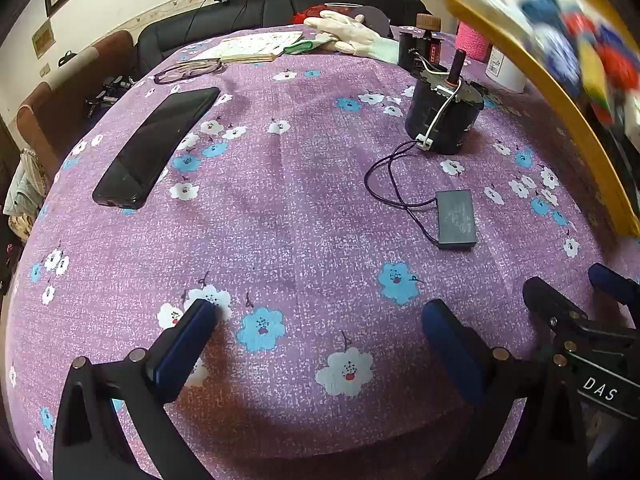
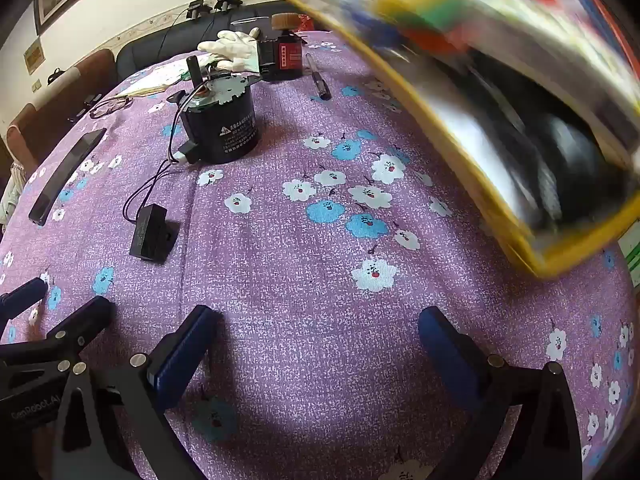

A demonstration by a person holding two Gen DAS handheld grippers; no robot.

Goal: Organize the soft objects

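Note:
A white fabric glove [image 1: 352,34] [image 2: 232,50] lies at the far side of the purple flowered tablecloth [image 1: 300,208]. A yellow-edged container [image 1: 560,52] [image 2: 500,128] with colourful contents hangs blurred above the table's right side; what holds it is hidden. A pink knitted piece [image 1: 474,40] stands far right. My left gripper [image 1: 320,310] is open over bare cloth, with nothing between its blue pads. Beside it, my right gripper [image 2: 320,315] is also open and empty. Each one shows in the other's view: the right gripper [image 1: 568,280], the left gripper [image 2: 70,294].
A black phone [image 1: 156,148] lies left. A black cylindrical motor [image 1: 444,116] [image 2: 220,128] is wired to a small black box [image 1: 456,218] [image 2: 152,236]. A booklet [image 1: 252,46], glasses [image 1: 188,72], a red-black unit [image 2: 282,58] and a pen [image 2: 320,80] lie farther back.

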